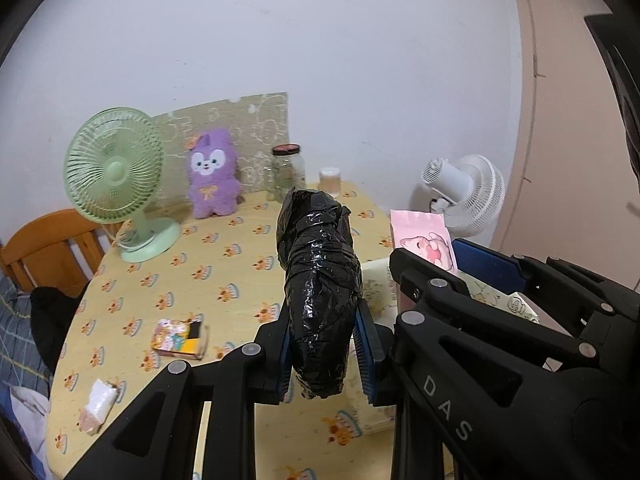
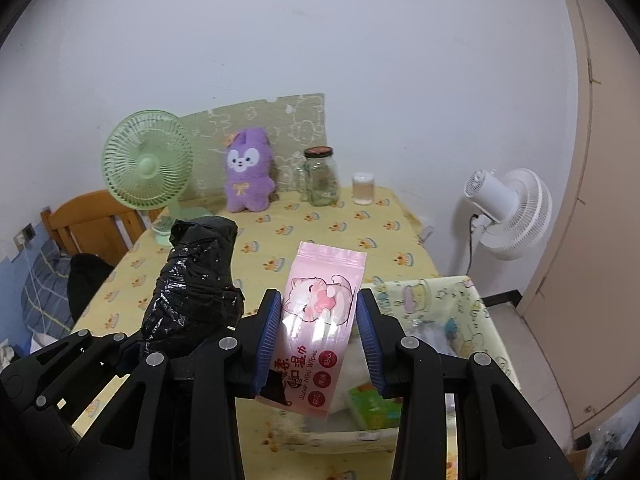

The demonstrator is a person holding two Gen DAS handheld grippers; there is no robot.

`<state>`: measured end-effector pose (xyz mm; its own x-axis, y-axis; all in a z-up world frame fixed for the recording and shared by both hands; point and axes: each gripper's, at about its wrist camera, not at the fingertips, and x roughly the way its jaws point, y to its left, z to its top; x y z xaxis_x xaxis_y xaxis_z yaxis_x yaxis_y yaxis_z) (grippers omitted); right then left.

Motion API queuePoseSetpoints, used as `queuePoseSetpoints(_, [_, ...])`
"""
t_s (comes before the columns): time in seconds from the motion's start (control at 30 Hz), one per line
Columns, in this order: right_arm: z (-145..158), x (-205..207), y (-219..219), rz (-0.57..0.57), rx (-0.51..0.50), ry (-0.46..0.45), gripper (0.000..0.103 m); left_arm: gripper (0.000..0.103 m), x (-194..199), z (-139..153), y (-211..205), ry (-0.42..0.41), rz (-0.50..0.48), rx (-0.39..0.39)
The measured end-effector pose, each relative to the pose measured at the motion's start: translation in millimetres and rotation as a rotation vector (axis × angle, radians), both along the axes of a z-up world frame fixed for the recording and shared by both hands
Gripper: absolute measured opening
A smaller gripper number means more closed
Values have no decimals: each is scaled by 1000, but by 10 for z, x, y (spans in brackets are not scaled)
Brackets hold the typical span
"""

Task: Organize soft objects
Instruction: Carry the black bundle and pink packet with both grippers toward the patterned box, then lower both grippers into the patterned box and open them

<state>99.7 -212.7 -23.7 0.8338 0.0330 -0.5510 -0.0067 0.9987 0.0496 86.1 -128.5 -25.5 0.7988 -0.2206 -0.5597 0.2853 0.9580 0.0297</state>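
Note:
My left gripper is shut on a black plastic-wrapped bundle and holds it upright above the table; the bundle also shows in the right wrist view. My right gripper is shut on a pink wet-wipes pack with a cat print, held above a fabric storage box. The pack also shows in the left wrist view. A purple plush rabbit sits at the back of the table.
On the yellow tablecloth stand a green desk fan, a glass jar and a small cup. A small colourful box and a wrapped packet lie near the left edge. A white fan stands right; a wooden chair left.

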Motion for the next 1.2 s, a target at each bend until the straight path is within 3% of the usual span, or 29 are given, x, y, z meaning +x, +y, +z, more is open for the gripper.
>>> queuePoseSetpoints(0.5, [-259,149,-523,-73,19,50,42,27,243,-223,-492,63,-86,28])
queuePoseSetpoints(0.73, [-414,253,-640,-74,52,77,42,63,338,-331,-606,86,-93,98])
queuePoseSetpoints(1.03, [-579,441,-675,-68,82,103,41,76,512,-453,-637,126,-102,138])
queuePoseSetpoints(1.2, [-636,542,-666,-56,99,113,41,78,600,-490,-639,144,-107,155])
